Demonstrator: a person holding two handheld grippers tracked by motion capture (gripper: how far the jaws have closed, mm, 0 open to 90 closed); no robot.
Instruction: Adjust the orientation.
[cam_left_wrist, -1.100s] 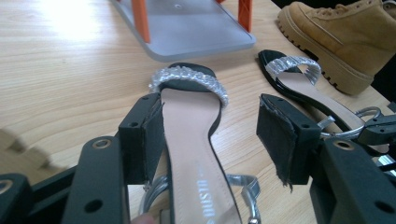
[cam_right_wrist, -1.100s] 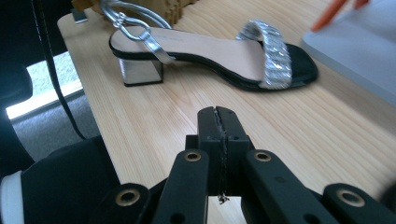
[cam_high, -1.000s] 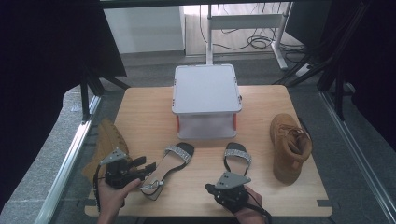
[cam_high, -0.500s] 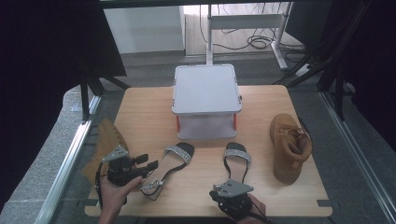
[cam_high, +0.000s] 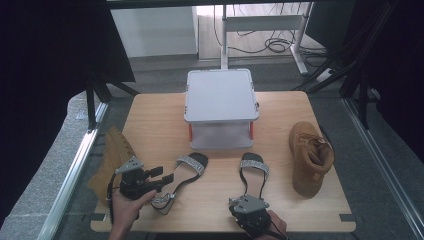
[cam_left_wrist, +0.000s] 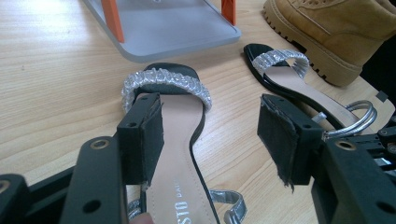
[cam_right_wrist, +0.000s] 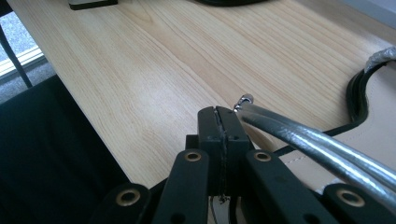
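Note:
Two black sandals with glittery silver straps lie on the wooden table (cam_high: 155, 120). My left gripper (cam_high: 162, 175) (cam_left_wrist: 215, 140) is open over the left sandal (cam_high: 187, 170) (cam_left_wrist: 182, 154), whose sole runs under one pad while the other pad stands clear of it. At the table's near edge my right gripper (cam_high: 245, 200) (cam_right_wrist: 219, 114) is shut at the heel end of the right sandal (cam_high: 252, 170) (cam_right_wrist: 378, 102). Its pads meet flat with nothing visible between them. That sandal's silver ankle strap (cam_right_wrist: 303, 135) runs right beside them.
A grey lidded box (cam_high: 220, 95) on orange legs stands mid-table behind the sandals. One tan boot (cam_high: 310, 155) stands at the right and another (cam_high: 112, 157) at the left edge, beside my left hand. Bare wood lies between the sandals and along the front.
My right gripper has slid slightly toward the near edge of the table. The left gripper and both sandals are where they were.

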